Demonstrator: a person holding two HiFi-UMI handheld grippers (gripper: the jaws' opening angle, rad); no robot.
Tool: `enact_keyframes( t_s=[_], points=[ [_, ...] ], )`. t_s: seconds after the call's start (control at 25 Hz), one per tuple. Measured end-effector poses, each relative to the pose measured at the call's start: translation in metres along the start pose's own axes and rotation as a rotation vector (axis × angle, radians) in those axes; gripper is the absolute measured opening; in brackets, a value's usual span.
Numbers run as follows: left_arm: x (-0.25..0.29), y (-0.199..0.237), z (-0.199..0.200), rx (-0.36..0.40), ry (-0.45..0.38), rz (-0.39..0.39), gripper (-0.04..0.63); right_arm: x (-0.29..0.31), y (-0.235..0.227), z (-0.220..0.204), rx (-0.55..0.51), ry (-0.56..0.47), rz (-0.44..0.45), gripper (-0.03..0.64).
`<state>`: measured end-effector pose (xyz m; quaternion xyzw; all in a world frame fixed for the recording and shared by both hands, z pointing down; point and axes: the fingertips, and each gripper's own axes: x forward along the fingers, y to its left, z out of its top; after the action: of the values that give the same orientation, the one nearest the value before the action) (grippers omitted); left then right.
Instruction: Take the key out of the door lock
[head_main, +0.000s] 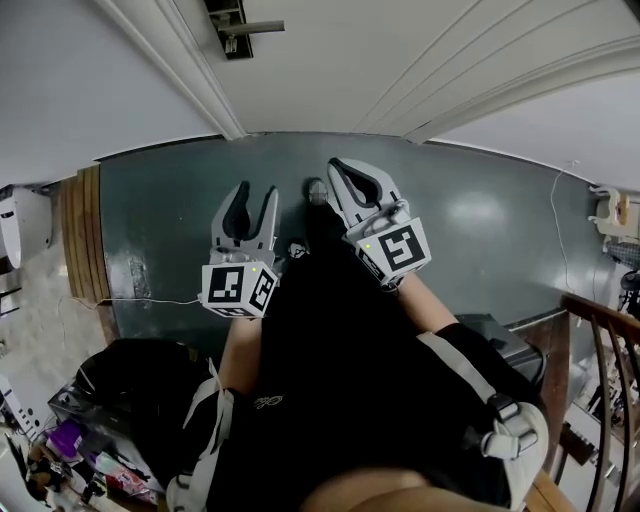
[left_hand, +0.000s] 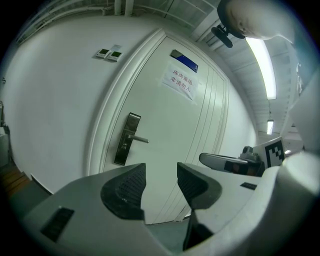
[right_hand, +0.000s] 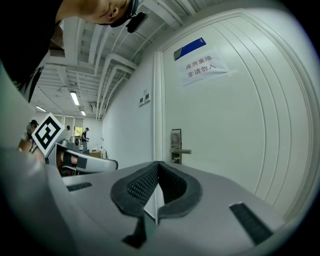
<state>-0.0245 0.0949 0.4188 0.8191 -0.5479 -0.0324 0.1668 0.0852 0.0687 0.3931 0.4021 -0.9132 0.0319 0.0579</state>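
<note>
A white door (left_hand: 200, 125) carries a dark metal lock plate (left_hand: 127, 139) with a lever handle (left_hand: 140, 139). The same lock plate (right_hand: 176, 146) shows small in the right gripper view. No key can be made out at this distance. My left gripper (left_hand: 161, 172) is open with nothing between its jaws, well short of the door. My right gripper (right_hand: 158, 167) is shut and holds nothing. In the head view the left gripper (head_main: 255, 195) and the right gripper (head_main: 340, 170) are held side by side above the grey floor (head_main: 470, 220), pointing at the door (head_main: 400, 60).
A paper notice (left_hand: 181, 82) and a blue plate (left_hand: 184, 61) are on the door, with wall switches (left_hand: 109, 53) to its left. A wooden railing (head_main: 600, 330) stands at the right, a black bag (head_main: 130, 380) and clutter at the lower left. People (right_hand: 85, 134) stand far down the corridor.
</note>
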Motion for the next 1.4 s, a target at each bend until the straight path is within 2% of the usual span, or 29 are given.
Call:
enact_keyframes(
  t_s=[0.24, 0.52, 0.68, 0.96, 1.08, 1.24, 1.4],
  points=[
    [0.037, 0.019, 0.015, 0.007, -0.012, 0.025, 0.181, 0.044, -0.024, 0.017, -0.006, -0.049, 0.036, 0.008],
    [0.106, 0.047, 0.037, -0.033, -0.010, 0.023, 0.181, 0.101, -0.062, 0.035, -0.006, -0.073, 0.099, 0.008],
    [0.138, 0.059, 0.041, -0.071, 0.002, 0.046, 0.181, 0.128, -0.079, 0.038, 0.020, -0.078, 0.140, 0.008],
    [0.172, 0.079, 0.047, -0.072, 0.030, 0.105, 0.181, 0.165, -0.101, 0.030, 0.034, -0.059, 0.195, 0.008],
    [0.182, 0.090, 0.050, -0.081, 0.033, 0.118, 0.181, 0.180, -0.106, 0.036, 0.043, -0.088, 0.210, 0.008],
    [0.197, 0.123, 0.052, -0.118, 0.035, 0.118, 0.181, 0.215, -0.104, 0.032, 0.061, -0.075, 0.219, 0.008],
    [0.205, 0.124, 0.052, -0.144, 0.039, 0.088, 0.181, 0.217, -0.105, 0.036, 0.045, -0.080, 0.211, 0.008]
  ],
)
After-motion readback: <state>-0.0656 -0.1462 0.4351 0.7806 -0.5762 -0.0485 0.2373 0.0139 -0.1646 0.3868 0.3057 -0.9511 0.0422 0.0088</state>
